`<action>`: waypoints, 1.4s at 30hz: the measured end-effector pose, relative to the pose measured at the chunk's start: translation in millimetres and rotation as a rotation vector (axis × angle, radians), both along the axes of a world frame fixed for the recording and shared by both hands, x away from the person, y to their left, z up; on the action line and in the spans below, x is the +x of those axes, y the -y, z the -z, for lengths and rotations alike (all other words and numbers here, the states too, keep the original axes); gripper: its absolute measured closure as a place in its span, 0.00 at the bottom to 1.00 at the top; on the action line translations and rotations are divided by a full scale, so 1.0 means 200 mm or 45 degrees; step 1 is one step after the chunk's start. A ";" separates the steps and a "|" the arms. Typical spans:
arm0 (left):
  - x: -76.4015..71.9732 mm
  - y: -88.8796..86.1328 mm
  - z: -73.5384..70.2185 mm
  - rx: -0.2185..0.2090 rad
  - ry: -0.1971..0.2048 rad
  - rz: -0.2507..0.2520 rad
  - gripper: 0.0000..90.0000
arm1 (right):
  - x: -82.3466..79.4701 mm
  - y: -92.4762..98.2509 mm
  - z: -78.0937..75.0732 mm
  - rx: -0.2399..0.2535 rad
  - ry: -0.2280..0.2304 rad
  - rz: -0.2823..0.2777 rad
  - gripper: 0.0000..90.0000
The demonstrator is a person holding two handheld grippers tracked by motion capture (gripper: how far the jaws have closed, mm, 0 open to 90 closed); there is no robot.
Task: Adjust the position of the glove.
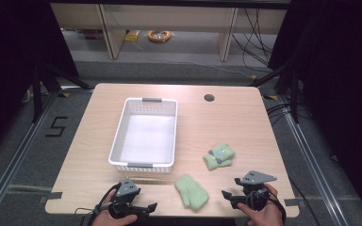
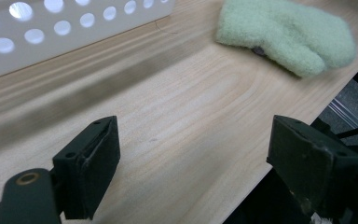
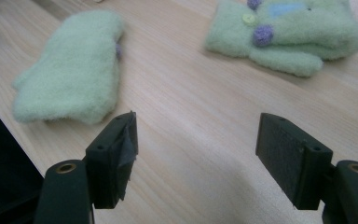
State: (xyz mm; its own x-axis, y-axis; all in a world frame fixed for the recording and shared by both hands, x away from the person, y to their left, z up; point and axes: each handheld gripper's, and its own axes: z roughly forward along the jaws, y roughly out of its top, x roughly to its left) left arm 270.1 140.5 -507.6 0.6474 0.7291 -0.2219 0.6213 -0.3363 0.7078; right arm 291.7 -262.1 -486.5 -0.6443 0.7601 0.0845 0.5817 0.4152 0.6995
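Observation:
Two pale green fleece mittens lie on the wooden table (image 1: 245,122). One mitten (image 1: 191,191) (image 2: 286,35) (image 3: 72,67) rests plain side up near the front edge, between my two grippers. The other mitten (image 1: 218,156) (image 3: 286,35), with purple buttons and a blue patch, lies farther back on the right. My left gripper (image 1: 136,207) (image 2: 193,163) hovers at the front left, jaws open over bare wood. At the front right, my right gripper (image 1: 231,197) (image 3: 198,156) is open too, nothing between its fingers.
A white perforated basket (image 1: 118,136) (image 2: 51,42) stands empty at the table's middle left, just behind the left gripper. A round cable hole (image 1: 209,97) sits at the back right. The table's front edge lies right under both hands.

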 end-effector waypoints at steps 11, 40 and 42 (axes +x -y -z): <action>0.00 0.01 0.00 -0.023 0.011 -0.014 0.18 | -0.01 -0.02 -0.02 0.008 0.038 -0.049 0.45; 0.17 0.41 -0.11 0.003 0.037 0.245 0.38 | -0.03 -0.25 -0.02 0.005 -0.038 -0.245 0.60; 0.19 0.44 -0.10 -0.005 0.040 0.223 0.39 | -0.03 -0.25 -0.01 0.003 -0.047 -0.244 0.60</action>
State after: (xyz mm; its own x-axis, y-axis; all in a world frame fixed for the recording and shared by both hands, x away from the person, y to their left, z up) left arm 307.3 52.7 -487.9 0.7710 0.6039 -0.2022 0.5313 -0.4349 0.7271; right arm 285.7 -212.0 -483.7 -0.7734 0.6239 0.1122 0.5174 0.5191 0.6803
